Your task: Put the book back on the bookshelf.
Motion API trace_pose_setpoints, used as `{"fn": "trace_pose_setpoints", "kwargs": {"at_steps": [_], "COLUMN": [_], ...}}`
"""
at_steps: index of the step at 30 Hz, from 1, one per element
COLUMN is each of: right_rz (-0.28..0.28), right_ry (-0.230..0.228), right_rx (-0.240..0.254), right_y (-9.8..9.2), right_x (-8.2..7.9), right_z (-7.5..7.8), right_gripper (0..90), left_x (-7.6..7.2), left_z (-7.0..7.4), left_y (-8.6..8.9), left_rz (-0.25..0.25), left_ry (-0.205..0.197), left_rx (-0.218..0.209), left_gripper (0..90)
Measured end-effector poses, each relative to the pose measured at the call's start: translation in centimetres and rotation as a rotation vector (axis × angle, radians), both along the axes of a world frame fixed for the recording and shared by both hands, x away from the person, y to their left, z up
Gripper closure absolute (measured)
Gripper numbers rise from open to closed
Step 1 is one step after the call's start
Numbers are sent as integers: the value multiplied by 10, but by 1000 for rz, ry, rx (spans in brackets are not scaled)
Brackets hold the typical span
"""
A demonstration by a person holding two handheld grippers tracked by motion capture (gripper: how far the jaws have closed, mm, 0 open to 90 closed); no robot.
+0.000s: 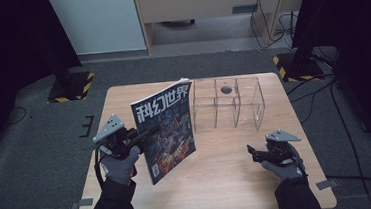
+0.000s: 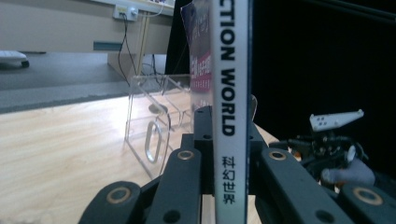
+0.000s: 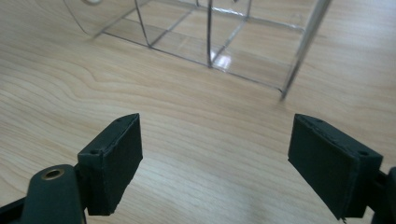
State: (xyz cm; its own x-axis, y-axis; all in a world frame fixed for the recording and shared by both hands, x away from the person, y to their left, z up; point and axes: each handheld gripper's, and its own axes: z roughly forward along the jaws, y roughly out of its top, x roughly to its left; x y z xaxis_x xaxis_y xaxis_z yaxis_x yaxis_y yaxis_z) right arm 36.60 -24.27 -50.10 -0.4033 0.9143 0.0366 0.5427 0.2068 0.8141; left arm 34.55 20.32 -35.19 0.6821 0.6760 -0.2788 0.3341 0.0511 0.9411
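With the left gripper [image 1: 143, 134] clamped on the spine of the upright magazine [image 1: 168, 128], held above the worktop [image 1: 219, 172] left of the clear acrylic rack [image 1: 228, 103], and the right gripper [image 1: 251, 152] spread empty, the floppy magazine may sag or snag a divider.

Overhead camera faces forward; claw cameras share the clear rack [image 1: 227, 102].

Grey carpet [image 1: 36, 146] — dark curtains [image 1: 13, 38] flank it.
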Motion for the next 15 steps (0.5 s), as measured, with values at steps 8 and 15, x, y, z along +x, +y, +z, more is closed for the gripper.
{"fn": "trace_pose_setpoints", "kwargs": {"at_steps": [8,15], "right_rz": [-22,-38], "right_ry": [16,19], "right_rx": [-14,-21], "right_y": [-9,-16], "right_x": [-2,-3], "right_z": [-6,-9], "right_gripper": [177,176], "left_x": [9,16], "left_z": [14,27], "left_y": [-15,-29], "left_rz": [-8,-9], "left_ry": [-15,-38], "left_rx": [3,6], "left_gripper": [824,824]}}
